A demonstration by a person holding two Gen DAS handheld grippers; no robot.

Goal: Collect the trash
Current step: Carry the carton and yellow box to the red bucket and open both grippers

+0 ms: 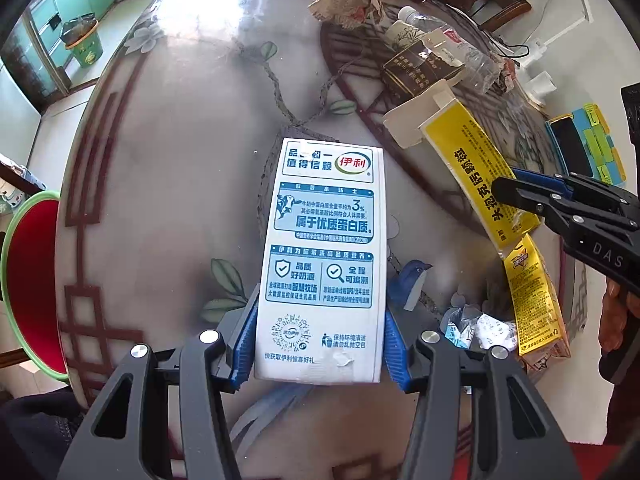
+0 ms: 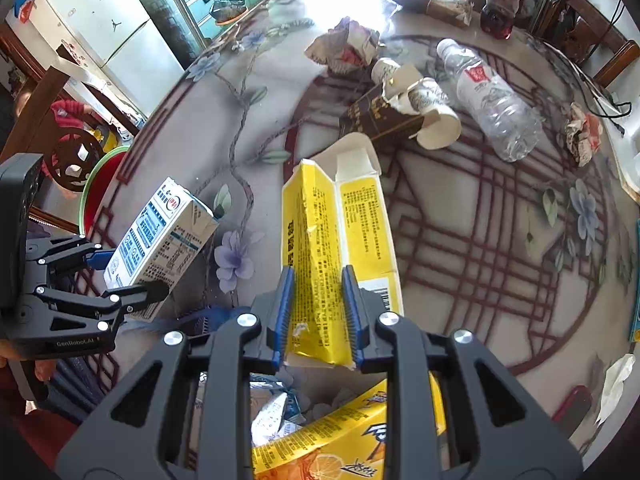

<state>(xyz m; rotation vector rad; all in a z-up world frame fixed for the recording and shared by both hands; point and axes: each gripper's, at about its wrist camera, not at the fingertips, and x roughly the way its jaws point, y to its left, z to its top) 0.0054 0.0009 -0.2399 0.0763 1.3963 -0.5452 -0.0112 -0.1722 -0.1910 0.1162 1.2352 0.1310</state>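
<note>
The left claw [image 1: 320, 340] grips a milk carton [image 1: 324, 256] above the worktop [image 1: 180, 160]; the right claw [image 2: 318, 312] pinches a flattened yellow box [image 2: 332, 240]. Both should hold firm and swing squarely over the red bin [image 1: 36, 280] before letting go.

The milk carton [image 1: 322, 256] is held above the table [image 1: 180, 160], left of the flattened box [image 2: 336, 232]. Behind the box, a paper cup [image 2: 432, 116] is lain beside a bottle [image 2: 492, 100], near crumpled paper [image 2: 344, 46]
</note>
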